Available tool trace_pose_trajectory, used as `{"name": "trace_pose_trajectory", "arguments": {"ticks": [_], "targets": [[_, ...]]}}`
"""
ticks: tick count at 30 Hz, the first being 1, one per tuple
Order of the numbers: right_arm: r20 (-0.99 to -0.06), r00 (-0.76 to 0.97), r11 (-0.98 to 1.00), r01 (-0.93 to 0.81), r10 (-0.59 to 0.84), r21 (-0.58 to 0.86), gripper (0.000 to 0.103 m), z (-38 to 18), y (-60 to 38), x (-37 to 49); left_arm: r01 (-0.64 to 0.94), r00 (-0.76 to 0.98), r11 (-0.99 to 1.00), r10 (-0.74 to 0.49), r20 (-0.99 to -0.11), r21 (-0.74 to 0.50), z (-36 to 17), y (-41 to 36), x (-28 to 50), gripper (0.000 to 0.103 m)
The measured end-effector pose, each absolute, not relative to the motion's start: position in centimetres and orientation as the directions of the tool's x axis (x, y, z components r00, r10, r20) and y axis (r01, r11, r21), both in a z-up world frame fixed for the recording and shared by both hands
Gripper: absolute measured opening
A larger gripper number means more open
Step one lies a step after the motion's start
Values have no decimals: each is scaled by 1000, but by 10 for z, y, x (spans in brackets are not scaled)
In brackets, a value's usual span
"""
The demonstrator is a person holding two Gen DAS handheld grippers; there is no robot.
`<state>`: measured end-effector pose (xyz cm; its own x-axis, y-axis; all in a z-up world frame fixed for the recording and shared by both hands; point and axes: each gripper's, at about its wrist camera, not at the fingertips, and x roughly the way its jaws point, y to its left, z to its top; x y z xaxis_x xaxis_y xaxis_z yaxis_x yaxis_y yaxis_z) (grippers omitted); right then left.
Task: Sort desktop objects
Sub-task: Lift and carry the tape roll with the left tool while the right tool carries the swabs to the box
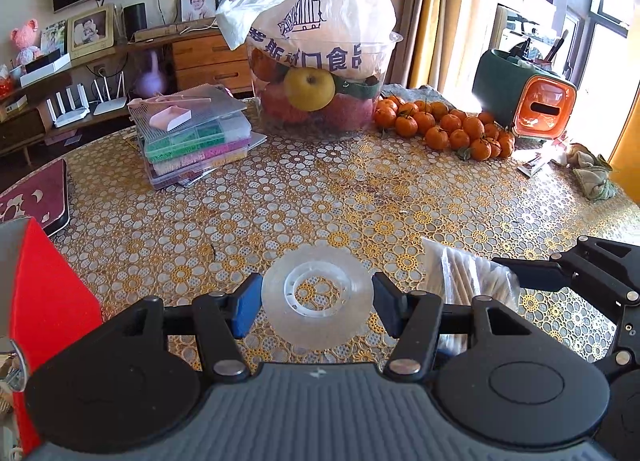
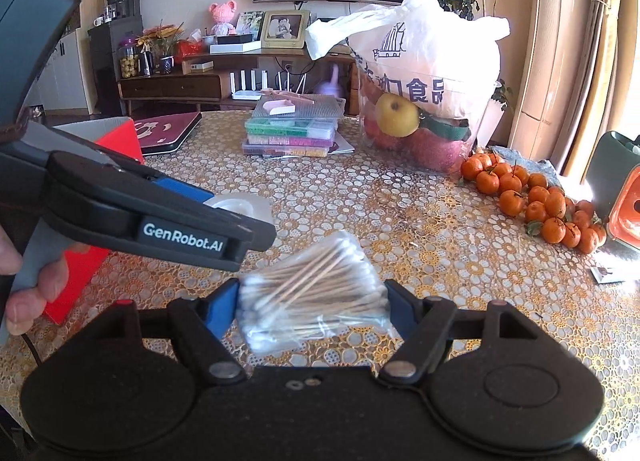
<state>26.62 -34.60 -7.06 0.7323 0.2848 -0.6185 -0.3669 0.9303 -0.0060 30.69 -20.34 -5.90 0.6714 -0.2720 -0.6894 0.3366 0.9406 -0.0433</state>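
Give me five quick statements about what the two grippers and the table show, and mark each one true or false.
1. The left gripper has its fingers around a clear tape roll. True.
2. The right gripper has its fingers around a bag of cotton swabs. True.
3. The tangerines sit inside the clear tub. False: they lie piled on the table beside the tub.
4. The red box is on the right gripper's right. False: it is on its left, behind the left gripper.
5. A white plastic bag covers the top of the tub. True.
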Motion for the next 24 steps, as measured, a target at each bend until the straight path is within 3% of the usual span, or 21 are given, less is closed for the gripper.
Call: {"name": "trace_pose_trajectory", "arguments": {"ticks": [24], "targets": [[-541,785,925,-378,302,-32,76,2,-311,198,331,710,942,-283,-645,-50,13,-140,226,58]]}}
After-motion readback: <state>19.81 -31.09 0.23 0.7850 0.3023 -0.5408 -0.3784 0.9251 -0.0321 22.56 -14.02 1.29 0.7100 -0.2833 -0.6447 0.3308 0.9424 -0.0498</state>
